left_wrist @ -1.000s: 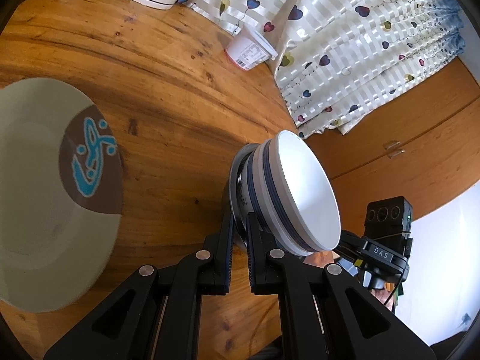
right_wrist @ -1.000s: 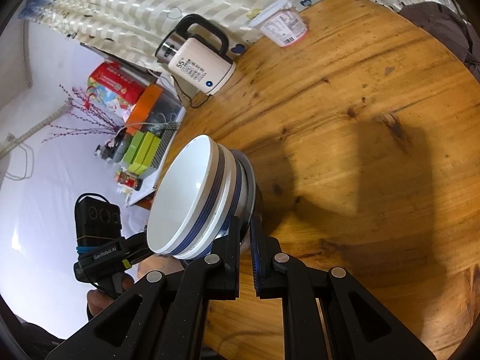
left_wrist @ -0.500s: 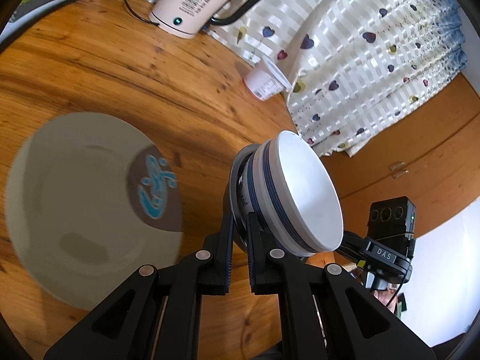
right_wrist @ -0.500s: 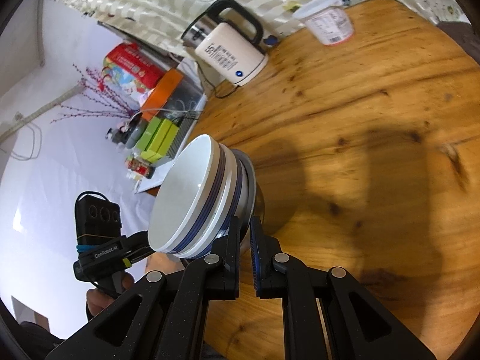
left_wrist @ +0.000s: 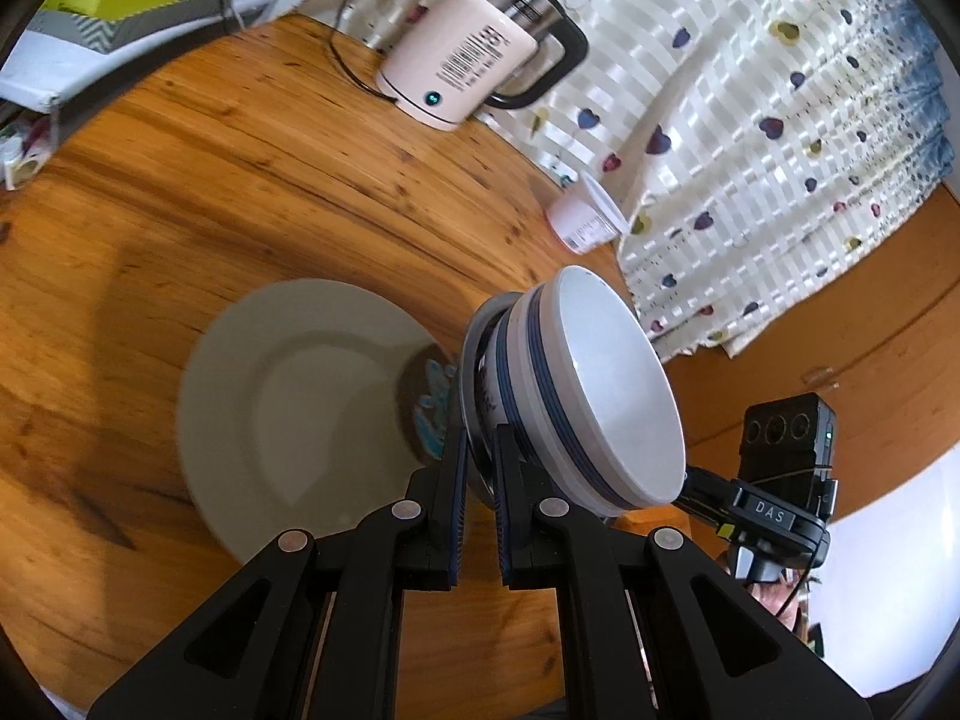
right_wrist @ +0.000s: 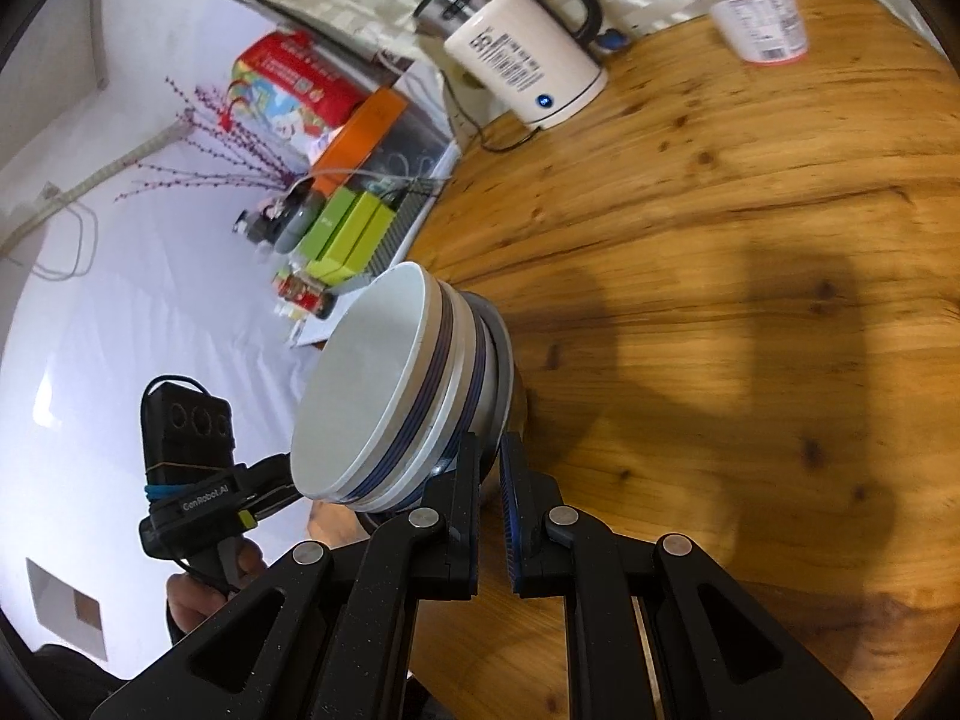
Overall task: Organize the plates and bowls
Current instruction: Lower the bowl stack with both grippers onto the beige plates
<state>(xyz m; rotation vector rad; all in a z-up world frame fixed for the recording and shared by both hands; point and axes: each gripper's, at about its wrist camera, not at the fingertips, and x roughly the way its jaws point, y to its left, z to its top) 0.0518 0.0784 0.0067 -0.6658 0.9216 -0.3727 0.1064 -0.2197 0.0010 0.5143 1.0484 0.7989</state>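
Wooden table (left_wrist: 252, 192) carries a grey plate (left_wrist: 300, 414), and above it the left gripper (left_wrist: 477, 450) and right gripper (right_wrist: 491, 462) each clamp one side of the tilted stack of bowls (left_wrist: 576, 390), probably sharing its weight to set it there.

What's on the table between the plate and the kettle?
Nothing: in the left wrist view only bare wood of the table lies between the plate and the kettle.

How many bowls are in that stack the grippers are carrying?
3 that I can tell: two white, blue-banded bowls nested in a darker outer bowl, whose rim the left gripper and right gripper clamp. More may be hidden inside.
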